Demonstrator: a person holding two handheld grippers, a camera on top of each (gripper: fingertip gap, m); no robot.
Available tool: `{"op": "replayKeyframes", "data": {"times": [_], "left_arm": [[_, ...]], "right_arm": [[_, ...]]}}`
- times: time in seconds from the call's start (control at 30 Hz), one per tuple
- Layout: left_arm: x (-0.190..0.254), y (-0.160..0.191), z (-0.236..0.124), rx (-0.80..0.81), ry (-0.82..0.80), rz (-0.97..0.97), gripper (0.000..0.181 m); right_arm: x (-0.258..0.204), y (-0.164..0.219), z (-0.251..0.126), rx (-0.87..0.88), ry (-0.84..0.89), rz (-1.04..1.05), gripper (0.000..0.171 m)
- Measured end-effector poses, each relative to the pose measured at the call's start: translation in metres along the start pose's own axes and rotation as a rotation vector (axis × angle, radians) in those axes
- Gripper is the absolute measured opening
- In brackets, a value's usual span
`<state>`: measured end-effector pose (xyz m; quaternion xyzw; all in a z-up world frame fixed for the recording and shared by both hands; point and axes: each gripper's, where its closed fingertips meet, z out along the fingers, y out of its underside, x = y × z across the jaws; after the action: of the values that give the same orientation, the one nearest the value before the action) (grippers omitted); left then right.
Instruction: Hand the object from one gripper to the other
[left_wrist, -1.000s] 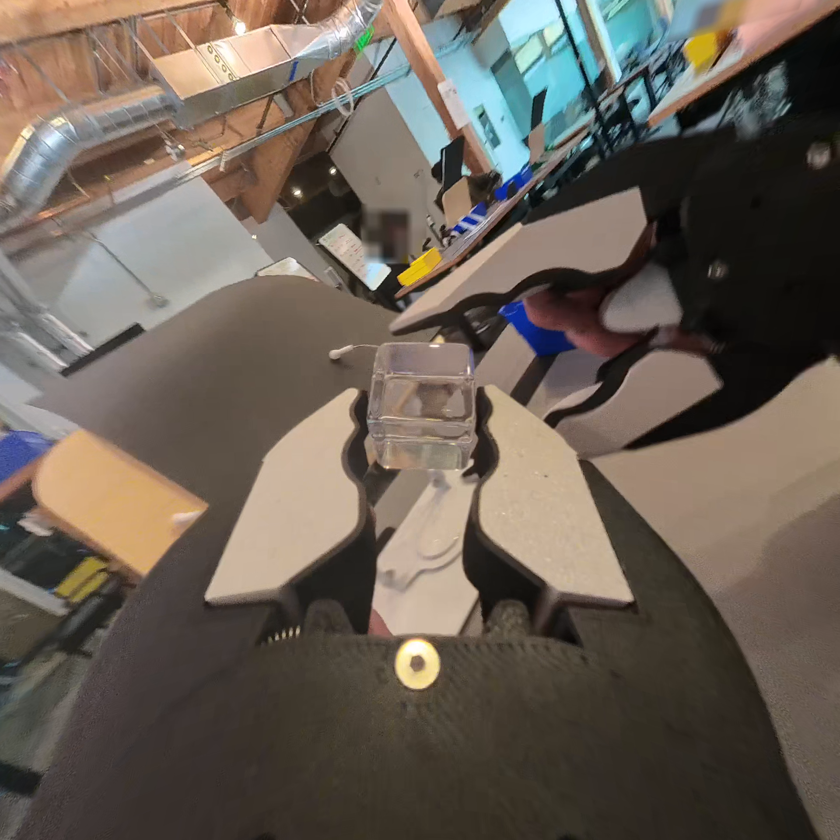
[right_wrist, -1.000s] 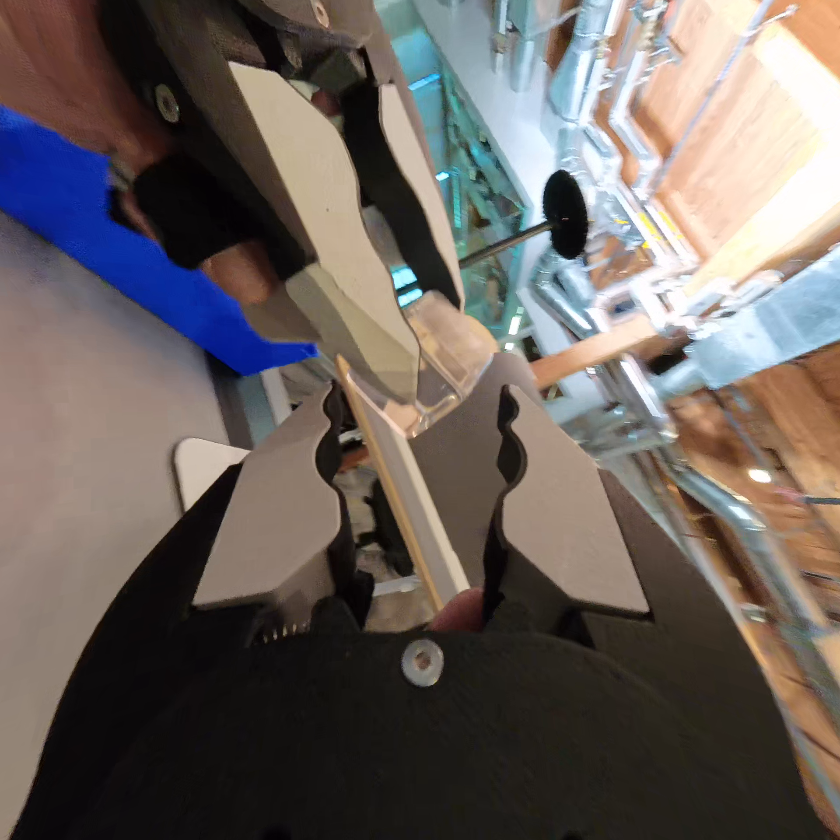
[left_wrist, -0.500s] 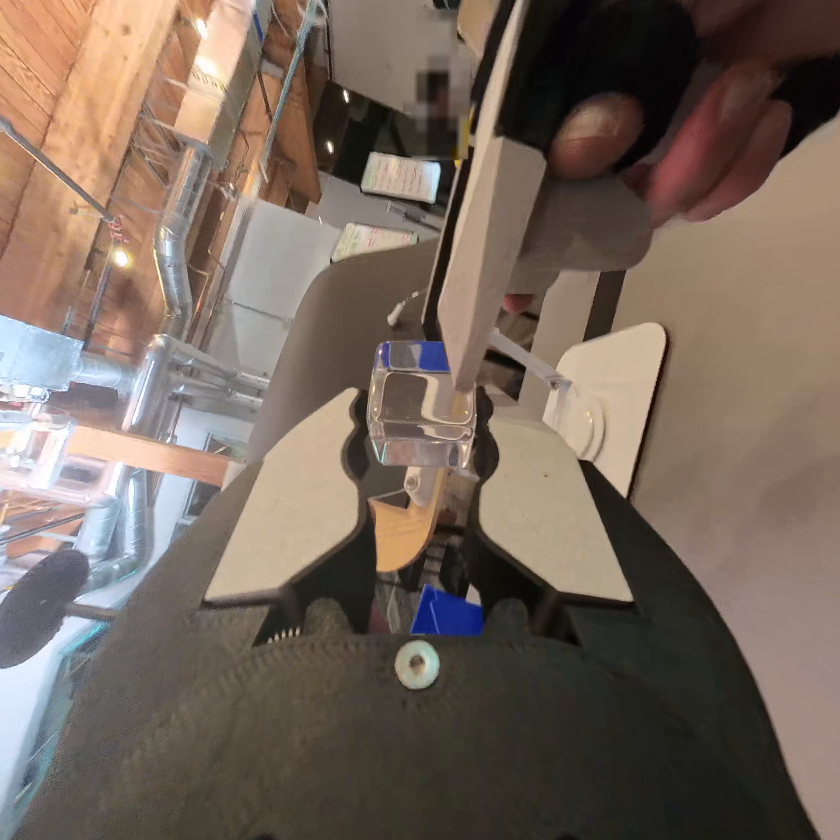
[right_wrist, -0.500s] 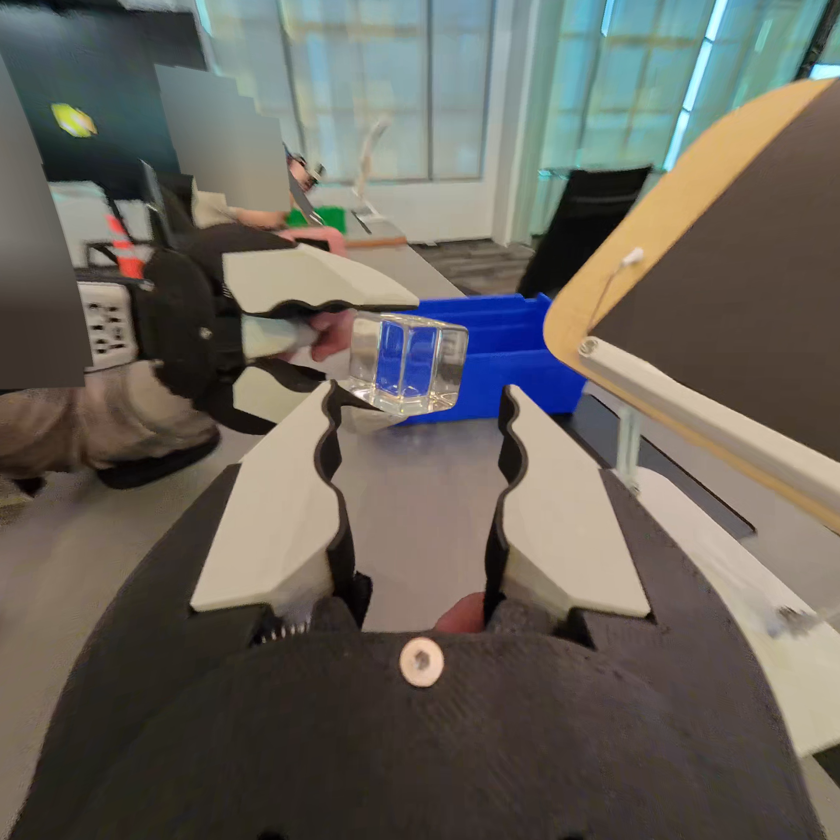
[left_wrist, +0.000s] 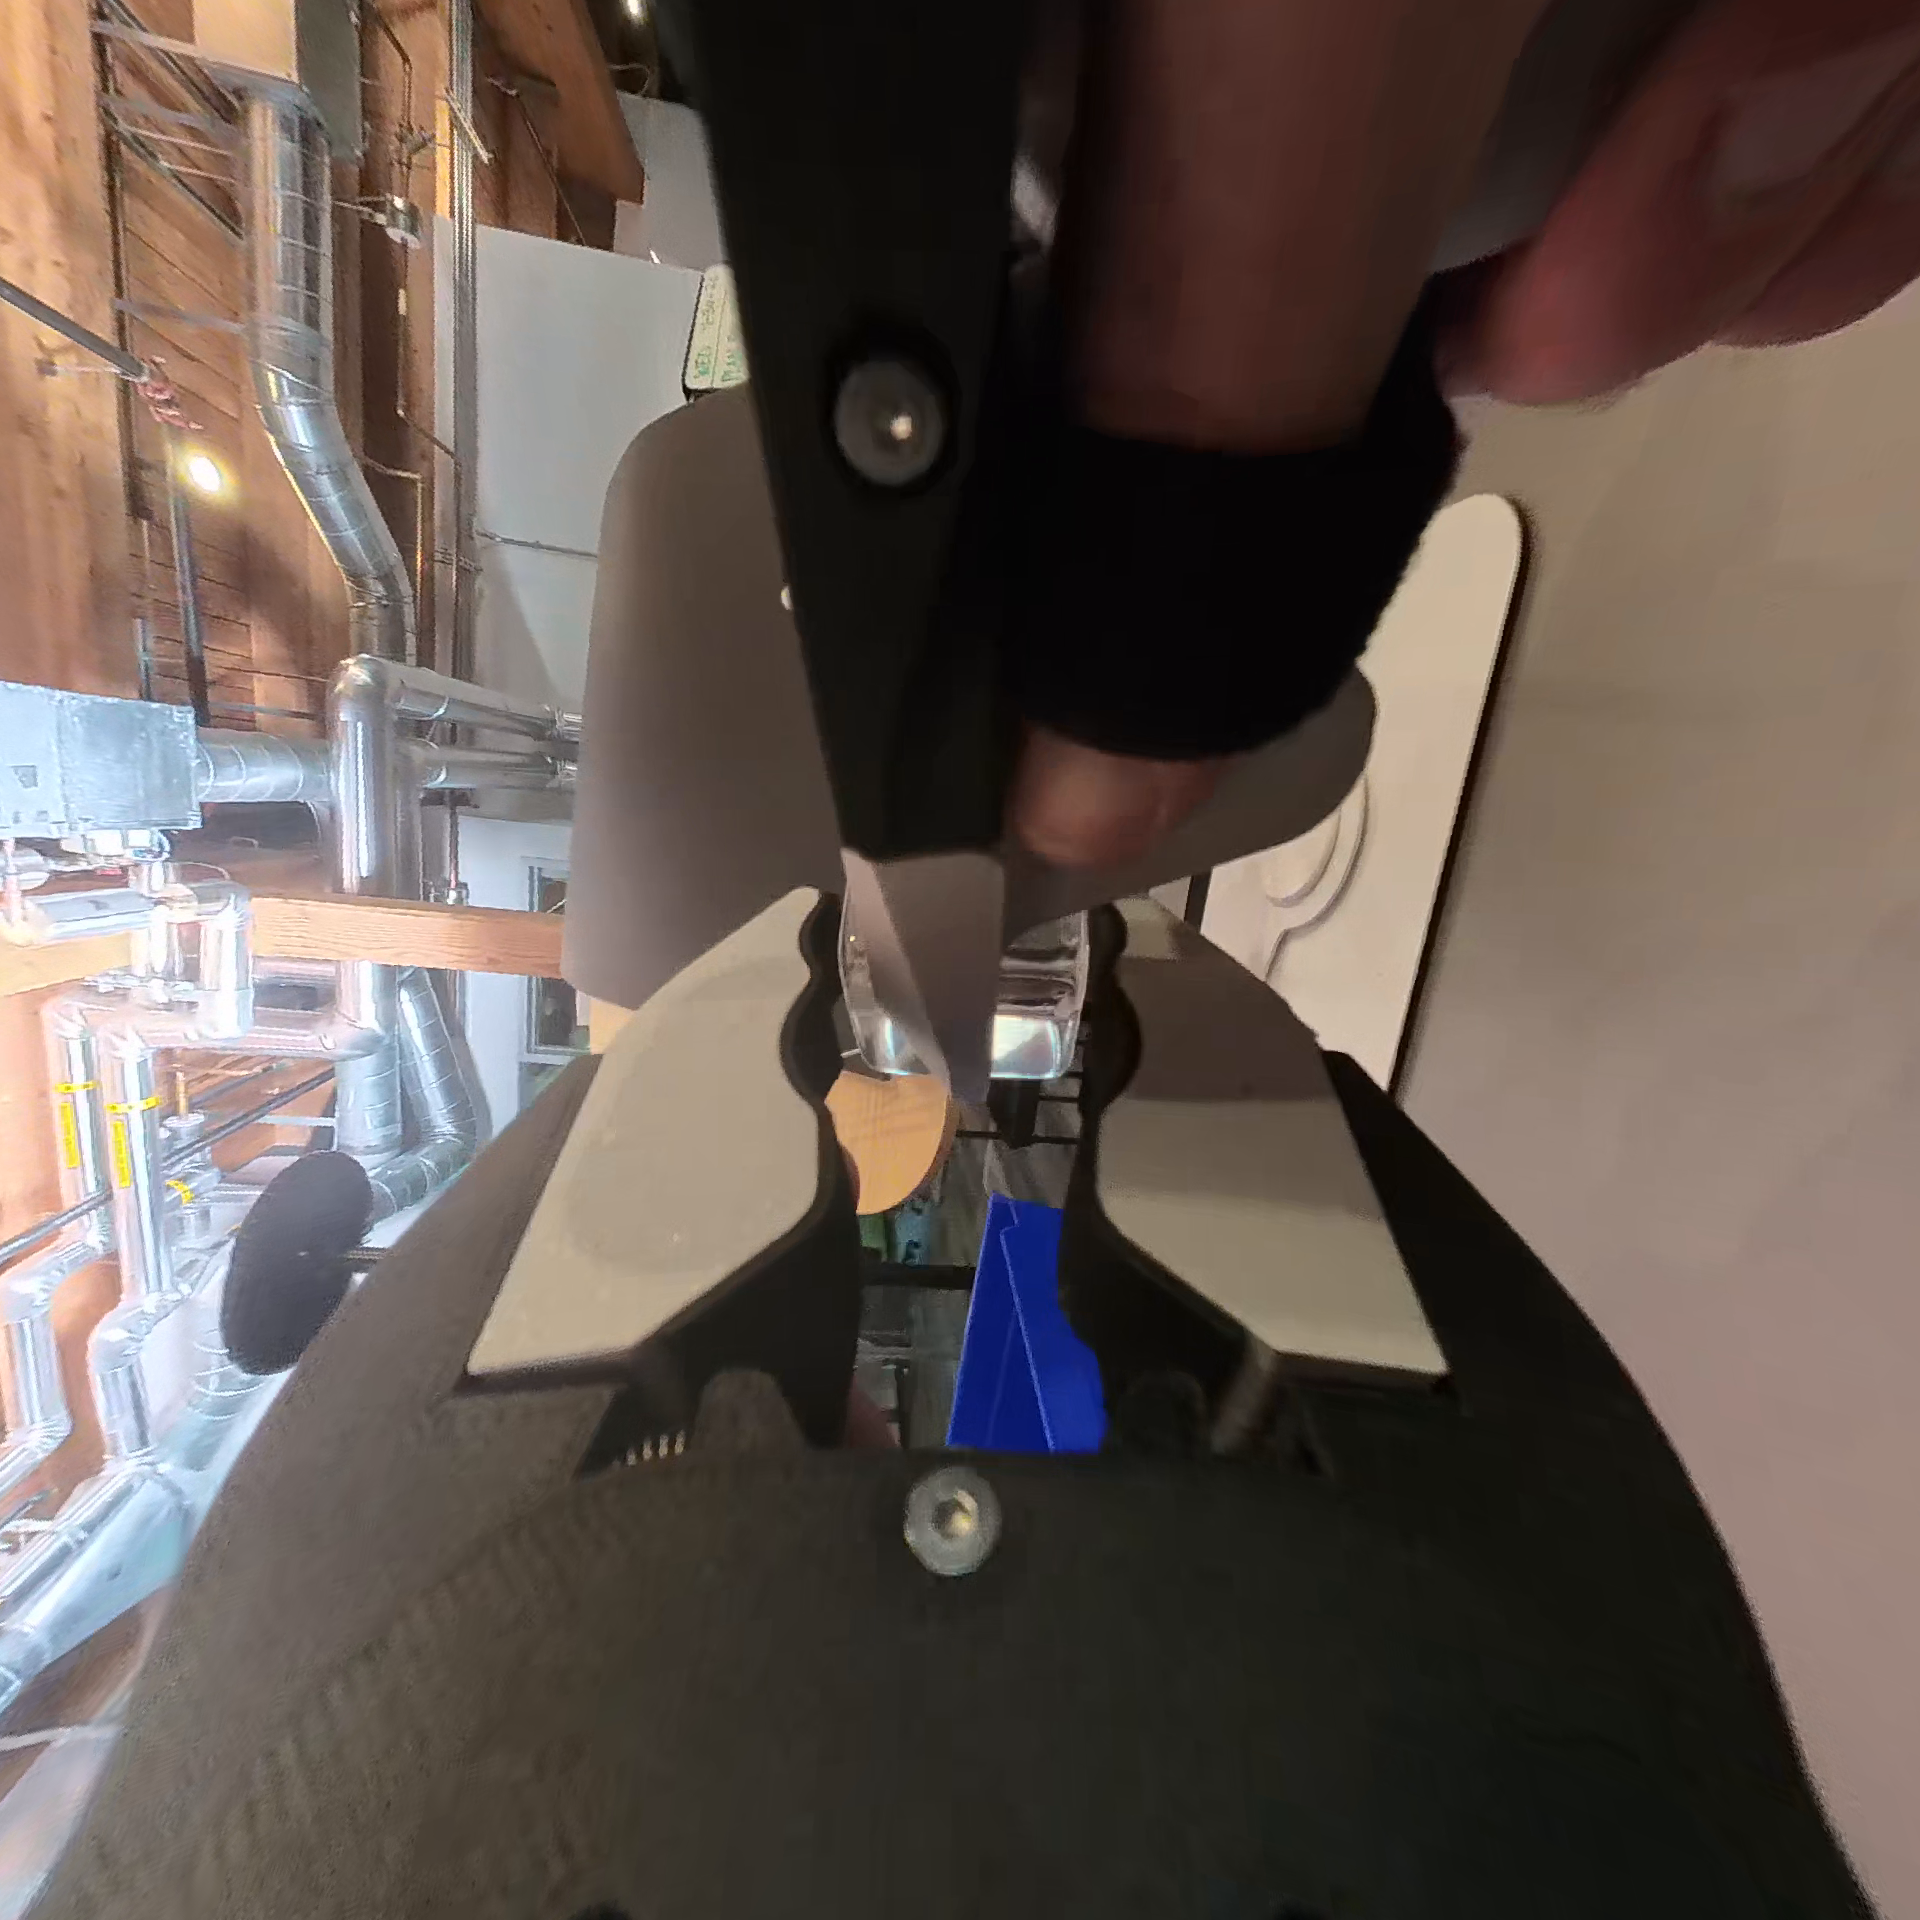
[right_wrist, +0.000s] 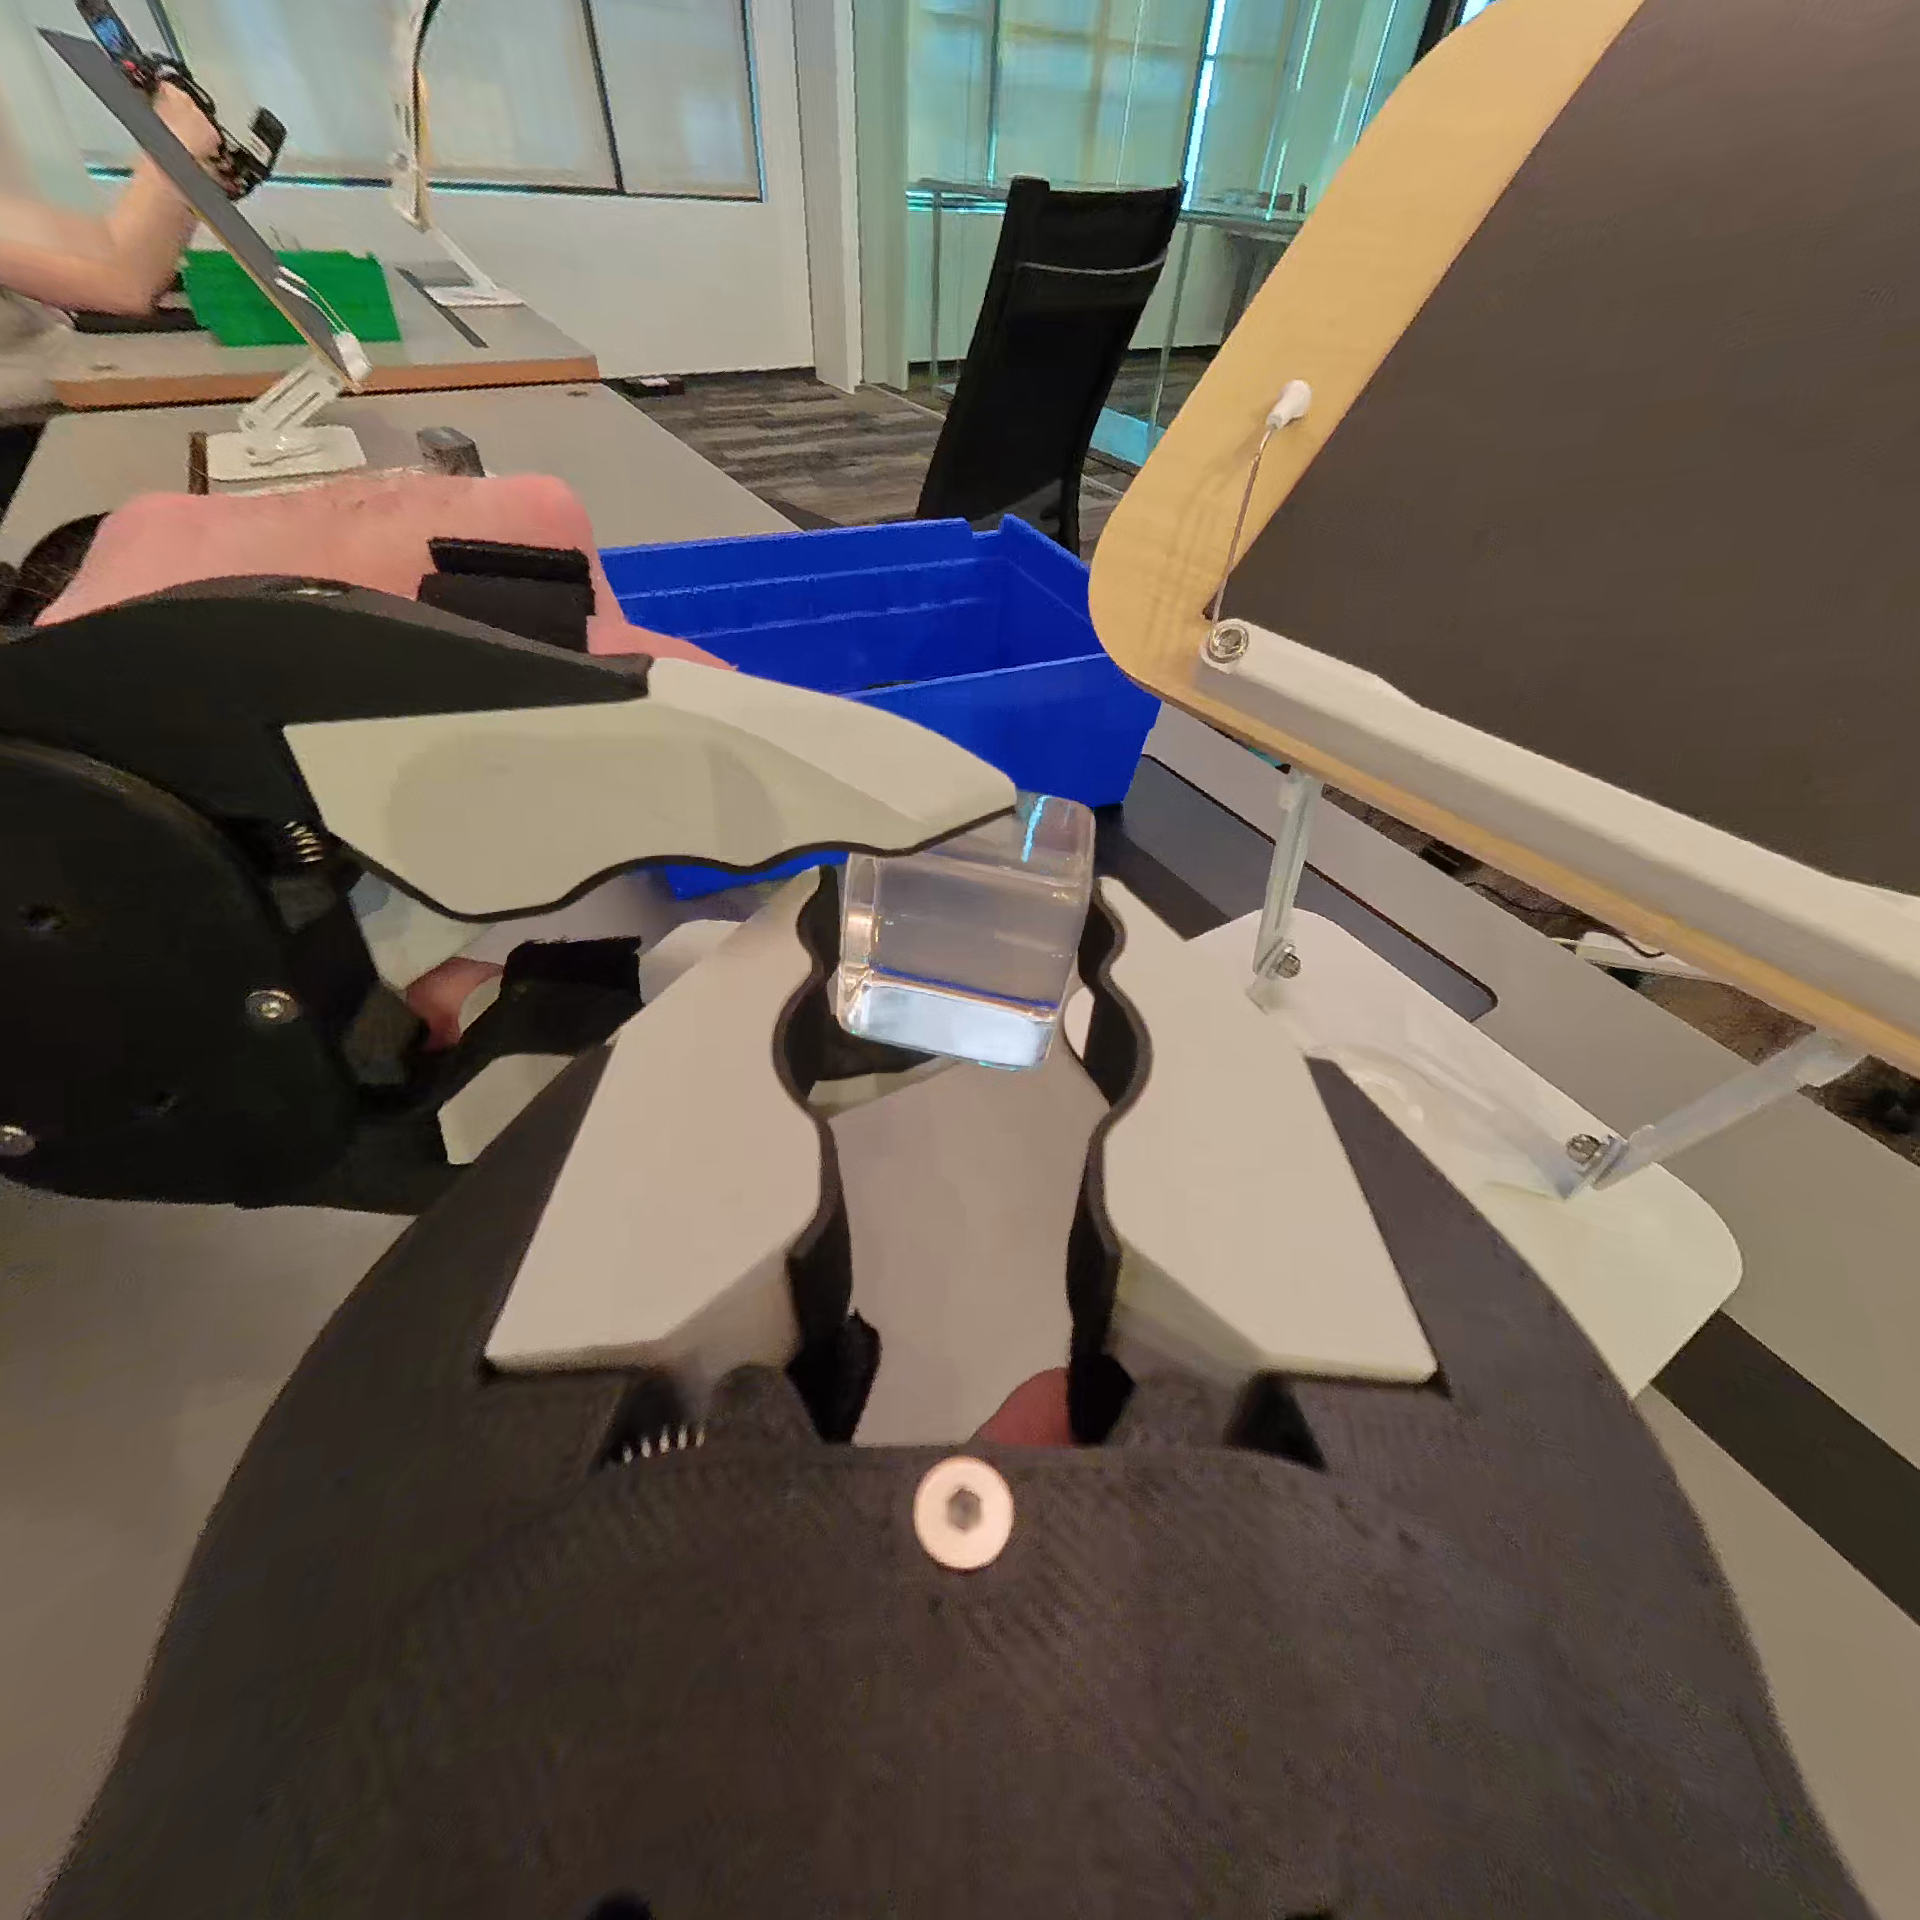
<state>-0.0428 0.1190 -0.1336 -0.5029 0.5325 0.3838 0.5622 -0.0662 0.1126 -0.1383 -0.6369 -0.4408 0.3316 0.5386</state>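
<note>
— Holding the clear cube (right_wrist: 961, 940) at 12 o'clock, why are two grippers used?
— It is clamped by the left gripper (left_wrist: 961, 992) while the right gripper (right_wrist: 961, 971) is closed around it — so it is never dropped.

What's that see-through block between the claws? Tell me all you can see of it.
The clear cube looks like solid acrylic or glass, with rounded edges and a bright lower face. It is held in the air, slightly tilted, pinched from two directions: the left gripper grips its top and bottom, the right gripper its sides.
</note>
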Motion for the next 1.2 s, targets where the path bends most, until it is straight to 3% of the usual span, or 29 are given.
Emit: {"op": "replayKeyframes", "data": {"times": [0.17, 0.3, 0.43, 0.57, 0.83, 1.07, 1.1, 1.2], "left_arm": [[-0.002, -0.004, -0.001, 0.030, -0.001, -0.002, 0.044], [-0.004, -0.009, -0.010, 0.133, 0.135, -0.159, 0.056], [-0.020, -0.018, -0.028, 0.314, 0.328, -0.502, 0.063], [-0.039, -0.021, -0.042, 0.504, 0.513, -0.880, 0.061], [-0.018, -0.042, -0.053, 0.701, 0.892, -1.223, 0.064], [-0.016, -0.045, -0.053, 0.756, 0.880, -1.243, 0.050], [-0.017, -0.044, -0.052, 0.757, 0.871, -1.247, 0.042], [-0.019, -0.043, -0.053, 0.786, 0.869, -1.261, 0.041]], "right_arm": [[-0.001, -0.003, -0.002, 0.045, -0.056, 0.022, 0.042], [-0.002, -0.009, -0.008, 0.097, -0.185, 0.094, 0.042], [-0.006, -0.023, -0.026, 0.199, -0.382, 0.121, 0.042], [-0.012, -0.027, -0.043, 0.239, -0.484, 0.022, 0.042], [-0.036, -0.033, -0.063, 0.312, -0.644, -0.032, 0.042], [-0.038, -0.031, -0.063, 0.310, -0.674, 0.006, 0.042], [-0.039, -0.032, -0.064, 0.314, -0.688, 0.012, 0.042], [-0.041, -0.033, -0.064, 0.322, -0.696, 0.029, 0.042]]}}
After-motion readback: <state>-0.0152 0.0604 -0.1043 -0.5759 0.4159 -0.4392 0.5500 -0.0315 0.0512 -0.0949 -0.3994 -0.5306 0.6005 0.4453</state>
